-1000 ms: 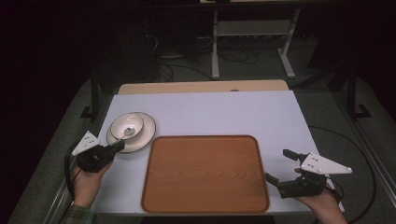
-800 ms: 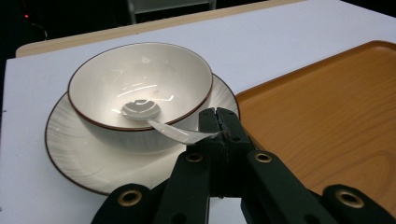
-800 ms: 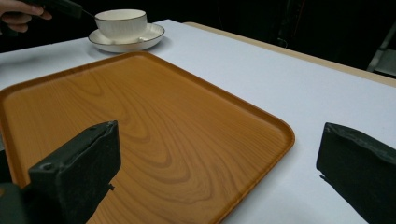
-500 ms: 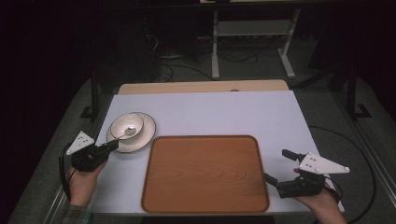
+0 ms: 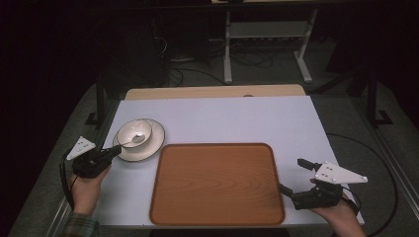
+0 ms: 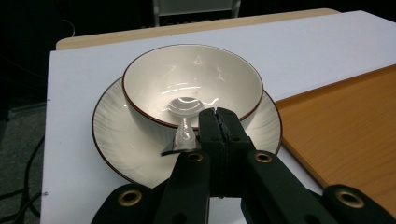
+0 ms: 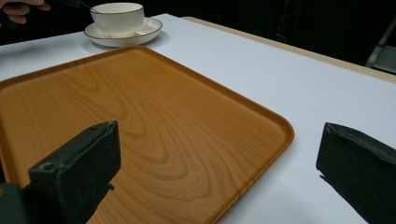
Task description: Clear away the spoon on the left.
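Spoon (image 6: 184, 122) lies in the white bowl (image 6: 191, 84), and the bowl sits on a plate (image 6: 126, 140) at the table's (image 5: 237, 118) left side. The left gripper (image 6: 218, 122) pinches the spoon's handle tight. The right gripper (image 7: 215, 163) is wide open, holding nothing, over the wooden tray's (image 5: 217, 182) right edge.

Claw (image 6: 218, 122) closed beside spoon (image 6: 185, 125), bowl (image 6: 191, 84) on plate (image 6: 121, 135), tray (image 6: 345, 126) right

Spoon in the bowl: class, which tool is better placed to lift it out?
Probably the left tool: its jaws meet at the spoon handle by the bowl. The right tool waits open beyond the tray.
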Demonstrator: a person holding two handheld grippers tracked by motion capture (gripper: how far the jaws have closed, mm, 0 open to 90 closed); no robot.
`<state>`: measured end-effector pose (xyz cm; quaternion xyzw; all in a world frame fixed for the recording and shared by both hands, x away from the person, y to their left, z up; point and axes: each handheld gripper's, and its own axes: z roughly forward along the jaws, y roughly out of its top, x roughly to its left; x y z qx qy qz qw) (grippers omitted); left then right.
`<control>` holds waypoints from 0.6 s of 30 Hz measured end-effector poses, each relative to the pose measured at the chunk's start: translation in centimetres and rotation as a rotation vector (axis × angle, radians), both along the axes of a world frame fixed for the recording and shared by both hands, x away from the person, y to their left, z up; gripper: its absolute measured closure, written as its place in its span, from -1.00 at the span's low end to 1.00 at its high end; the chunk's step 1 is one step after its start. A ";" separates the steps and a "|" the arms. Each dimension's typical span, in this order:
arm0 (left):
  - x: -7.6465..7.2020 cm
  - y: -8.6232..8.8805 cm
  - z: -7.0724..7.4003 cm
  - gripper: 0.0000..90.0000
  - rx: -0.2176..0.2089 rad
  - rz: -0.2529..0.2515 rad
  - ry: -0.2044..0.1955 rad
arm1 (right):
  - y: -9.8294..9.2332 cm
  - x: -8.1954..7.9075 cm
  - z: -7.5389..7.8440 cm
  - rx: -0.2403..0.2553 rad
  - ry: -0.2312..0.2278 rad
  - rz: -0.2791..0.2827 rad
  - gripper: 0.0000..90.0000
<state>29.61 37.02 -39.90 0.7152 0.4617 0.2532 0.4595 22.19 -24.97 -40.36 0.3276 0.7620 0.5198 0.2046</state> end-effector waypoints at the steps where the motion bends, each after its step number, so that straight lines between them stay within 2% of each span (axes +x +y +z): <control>1: 0.1 0.0 0.0 0.99 0.002 0.002 -0.001 | 0.0 0.0 0.0 -0.002 0.000 0.000 -1.00; 12: 0.6 0.2 0.1 0.99 0.007 0.031 -0.004 | 0.1 0.0 -0.1 -0.004 0.002 0.000 -1.00; 18: 1.4 0.2 0.1 0.99 0.028 0.045 0.000 | 0.0 0.0 -0.1 -0.002 0.004 -0.002 -1.00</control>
